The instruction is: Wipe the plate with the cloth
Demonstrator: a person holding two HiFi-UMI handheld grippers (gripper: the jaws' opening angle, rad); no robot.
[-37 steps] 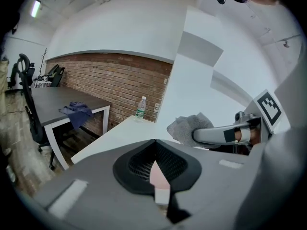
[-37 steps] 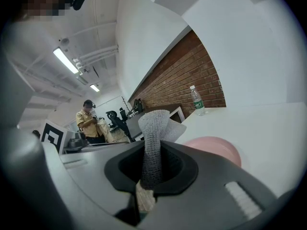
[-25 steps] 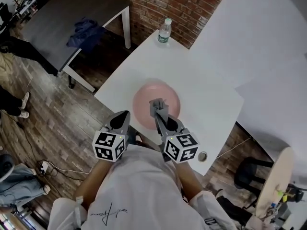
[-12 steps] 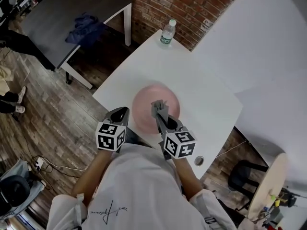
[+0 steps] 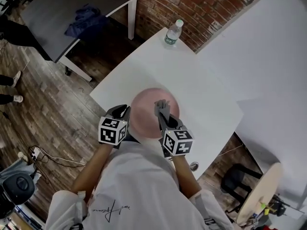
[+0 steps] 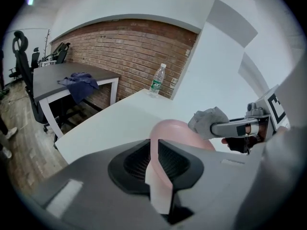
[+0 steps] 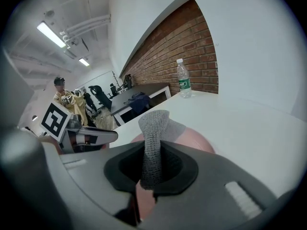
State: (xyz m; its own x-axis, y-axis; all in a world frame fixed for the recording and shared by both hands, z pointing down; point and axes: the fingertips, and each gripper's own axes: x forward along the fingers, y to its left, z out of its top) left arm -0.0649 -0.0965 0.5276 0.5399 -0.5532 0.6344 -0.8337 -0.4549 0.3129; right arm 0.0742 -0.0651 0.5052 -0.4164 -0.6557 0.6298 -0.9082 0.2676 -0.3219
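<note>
white t-shirt (image 5: 139, 186), black script print; grey left claw (image 5: 122, 111), right claw (image 5: 162, 105); black-white marker cubes (image 5: 113, 131).

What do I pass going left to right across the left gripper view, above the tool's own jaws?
blue garment → water bottle → grey cloth → right tool, shut on that cloth. The plate spans from under the bottle to the cloth, so it is left out.

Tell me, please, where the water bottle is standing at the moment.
In the head view, the water bottle stands upright at the white table's far corner, beside the brick wall, well beyond the pink plate.
</note>
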